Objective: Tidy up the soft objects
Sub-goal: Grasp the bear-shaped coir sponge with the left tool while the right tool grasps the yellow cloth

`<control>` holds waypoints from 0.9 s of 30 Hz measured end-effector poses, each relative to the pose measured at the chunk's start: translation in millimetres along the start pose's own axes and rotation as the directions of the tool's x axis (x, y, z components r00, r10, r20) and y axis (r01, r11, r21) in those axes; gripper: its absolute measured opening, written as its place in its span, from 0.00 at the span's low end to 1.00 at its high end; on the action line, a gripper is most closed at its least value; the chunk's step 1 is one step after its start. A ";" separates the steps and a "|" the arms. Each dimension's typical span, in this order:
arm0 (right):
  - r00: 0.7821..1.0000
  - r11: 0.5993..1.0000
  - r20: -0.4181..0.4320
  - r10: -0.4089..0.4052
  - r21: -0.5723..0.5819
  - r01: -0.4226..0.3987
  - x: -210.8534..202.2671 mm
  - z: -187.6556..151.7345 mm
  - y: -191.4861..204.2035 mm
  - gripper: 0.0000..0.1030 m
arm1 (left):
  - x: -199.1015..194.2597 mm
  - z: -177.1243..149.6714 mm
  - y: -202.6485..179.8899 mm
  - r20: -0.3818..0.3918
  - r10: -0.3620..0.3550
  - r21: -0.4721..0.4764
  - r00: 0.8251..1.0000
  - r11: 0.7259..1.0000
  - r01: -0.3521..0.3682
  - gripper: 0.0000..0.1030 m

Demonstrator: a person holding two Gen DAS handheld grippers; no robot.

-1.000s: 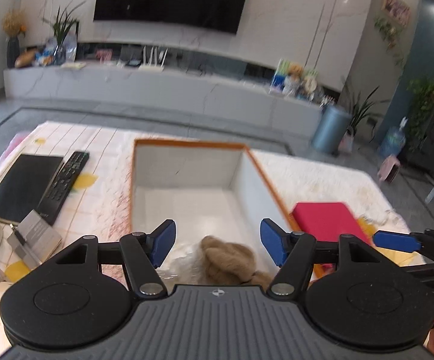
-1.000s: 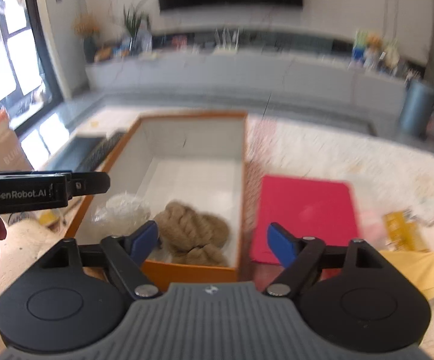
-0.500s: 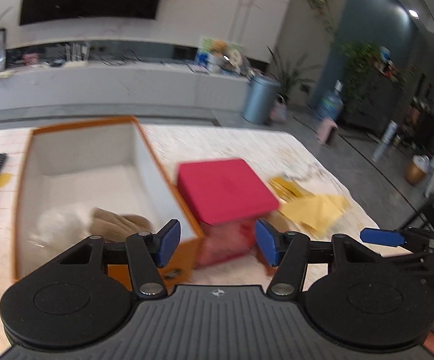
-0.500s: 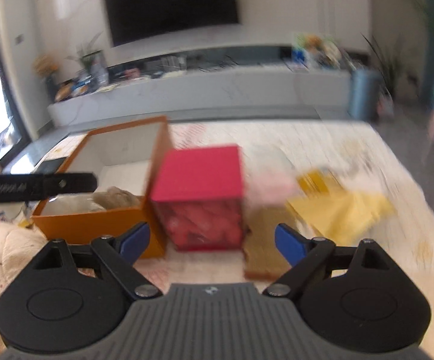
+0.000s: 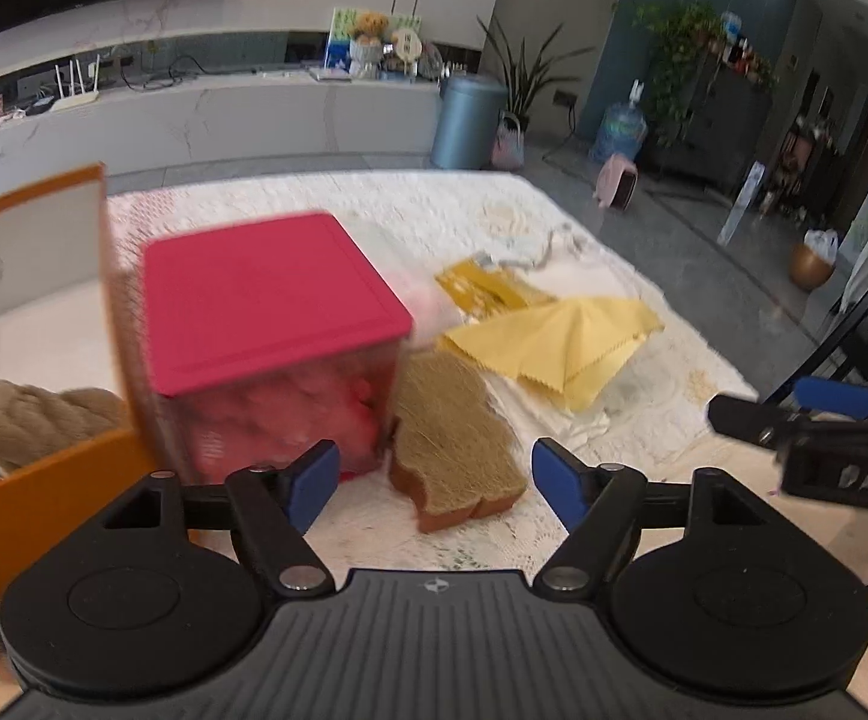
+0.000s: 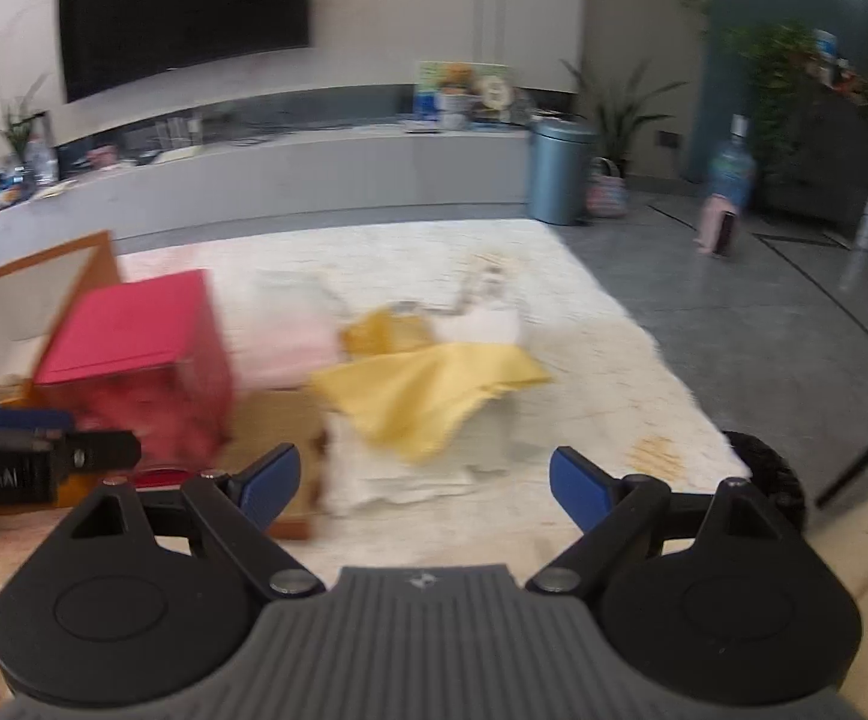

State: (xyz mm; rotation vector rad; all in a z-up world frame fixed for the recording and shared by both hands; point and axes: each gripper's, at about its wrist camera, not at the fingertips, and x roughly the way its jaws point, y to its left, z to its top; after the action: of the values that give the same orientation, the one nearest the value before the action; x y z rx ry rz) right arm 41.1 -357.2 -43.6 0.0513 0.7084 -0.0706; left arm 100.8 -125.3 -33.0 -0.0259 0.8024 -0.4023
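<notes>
From the left wrist camera I see the left gripper [image 5: 434, 474] with its jaws opening, already wide apart, and nothing held between them. The blue fingertips [image 5: 314, 474] hover above the lace-patterned table cover [image 5: 643, 438] without touching any object.

Directly ahead, framed between the jaws but beyond them, lies the brown plush pad [image 5: 451, 438]. It is flat, with tan fuzzy pile on top, a darker brown edge and a scalloped outline. It sits on the table cover just beside the red-lidded container [image 5: 266, 324], close enough that I cannot tell whether they touch. The container has a flat red lid and translucent walls showing pinkish contents, blurred here.

Behind the pad is the yellow cloth [image 5: 559, 342], loosely folded with a zigzag-cut edge. It rests partly on a white folded cloth [image 5: 577, 420].

At left is the orange box [image 5: 44, 498], with white inner walls. Inside it lies a tan fluffy item [image 5: 38, 420].

From the right wrist camera, the right gripper [image 6: 422, 486] stands wide open and empty. Its blue fingertips [image 6: 577, 486] frame the white folded cloth, above it and apart from it. The view is motion-blurred. A pale pink soft item [image 6: 290, 348] lies behind the plush pad, beside the container.
</notes>
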 end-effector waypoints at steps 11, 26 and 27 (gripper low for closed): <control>0.996 0.989 -0.052 0.070 0.131 -0.063 32.0 -8.6 -30.1 0.86 | 50.6 -10.1 -13.9 -0.110 0.072 -0.052 0.991 0.996 -0.079 0.86; 0.988 0.984 -0.106 0.117 0.145 -0.101 58.9 -2.8 -30.2 0.86 | 83.2 -11.0 -20.9 -0.176 0.140 -0.053 0.974 0.987 -0.152 0.83; 0.988 0.985 -0.101 0.119 0.135 -0.105 59.5 -1.2 -29.4 0.86 | 82.5 -11.2 -21.0 -0.177 0.132 -0.050 0.975 0.988 -0.143 0.81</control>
State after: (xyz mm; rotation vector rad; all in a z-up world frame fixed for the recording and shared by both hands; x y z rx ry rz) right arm 82.9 -389.3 -84.0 0.2206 0.8079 -0.0060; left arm 137.2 -173.0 -94.4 0.0070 0.9824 -0.2503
